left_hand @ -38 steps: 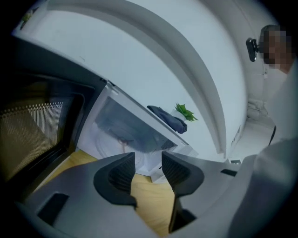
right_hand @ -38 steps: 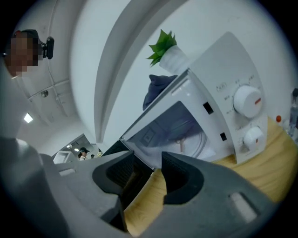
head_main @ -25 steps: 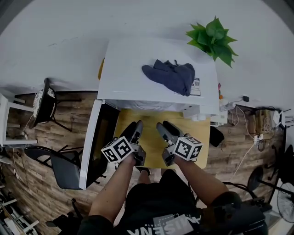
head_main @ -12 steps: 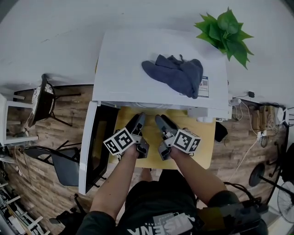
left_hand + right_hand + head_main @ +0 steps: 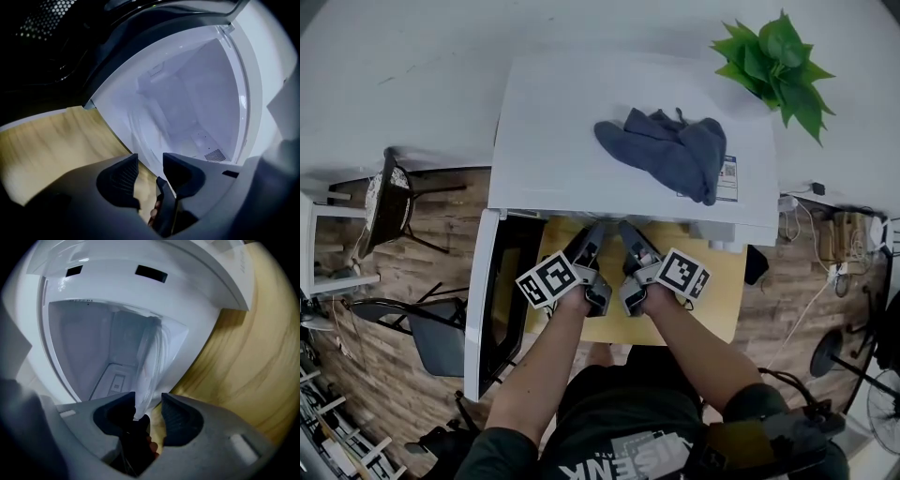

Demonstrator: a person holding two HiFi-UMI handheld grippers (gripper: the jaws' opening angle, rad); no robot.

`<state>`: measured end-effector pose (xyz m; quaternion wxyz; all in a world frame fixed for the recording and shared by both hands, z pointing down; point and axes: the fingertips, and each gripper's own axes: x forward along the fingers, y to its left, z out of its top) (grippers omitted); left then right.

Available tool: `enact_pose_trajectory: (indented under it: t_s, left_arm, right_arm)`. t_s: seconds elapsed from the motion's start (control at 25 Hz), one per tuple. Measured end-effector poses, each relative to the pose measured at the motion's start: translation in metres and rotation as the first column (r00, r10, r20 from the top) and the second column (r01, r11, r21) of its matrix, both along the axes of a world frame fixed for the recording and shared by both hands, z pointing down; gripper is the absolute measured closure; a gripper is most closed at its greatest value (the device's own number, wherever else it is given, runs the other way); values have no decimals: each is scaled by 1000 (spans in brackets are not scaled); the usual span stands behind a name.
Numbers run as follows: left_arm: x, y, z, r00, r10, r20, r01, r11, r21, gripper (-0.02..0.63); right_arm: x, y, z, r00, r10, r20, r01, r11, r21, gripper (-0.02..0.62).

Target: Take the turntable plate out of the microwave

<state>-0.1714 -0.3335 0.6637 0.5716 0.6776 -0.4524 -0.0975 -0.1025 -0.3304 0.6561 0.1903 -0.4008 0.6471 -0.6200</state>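
Note:
The white microwave [image 5: 572, 131] stands on a wooden table [image 5: 717, 291], its door [image 5: 492, 300] swung open to the left. The clear glass turntable plate [image 5: 151, 357] lies inside the cavity and shows edge-on in the right gripper view. Its near rim reaches between the jaws of my right gripper [image 5: 149, 411], which are open, the rim close to one jaw. In the left gripper view the plate [image 5: 140, 133] is a faint glassy sheet, and my left gripper [image 5: 150, 168] is open at its rim. In the head view both grippers, left [image 5: 592, 234] and right [image 5: 628, 232], are at the cavity mouth, tips hidden under the microwave's top.
A blue cloth [image 5: 666, 155] lies on top of the microwave. A green plant [image 5: 778, 61] stands at the back right. Chairs [image 5: 389, 202] [image 5: 431, 337] stand on the floor to the left, beyond the open door. Cables lie on the floor at the right.
Both grippers have moved forward, side by side, from over the table up to the microwave's opening. The head view has come closer to the microwave.

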Motion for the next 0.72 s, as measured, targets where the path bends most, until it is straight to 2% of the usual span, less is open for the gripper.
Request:
enact_pose_trajectory:
  t_s: [0.36,0.44,0.72]
  left_arm:
    - [6,-6,5,1000,16,0,-16,1000,-18,443]
    - [8,-7,6,1000,18,-8,-18,1000,-17,448]
    - [8,-2,7,999,8,-33,-9,1000,-20,454]
  right_arm:
    - [-4,-9,6,998,42,46,-39,997,-65,479]
    - [-5,-10,5,997,41,66,-36,997,-69,534]
    - [-9,-2,4,988,37,147,-26,997,-76,548]
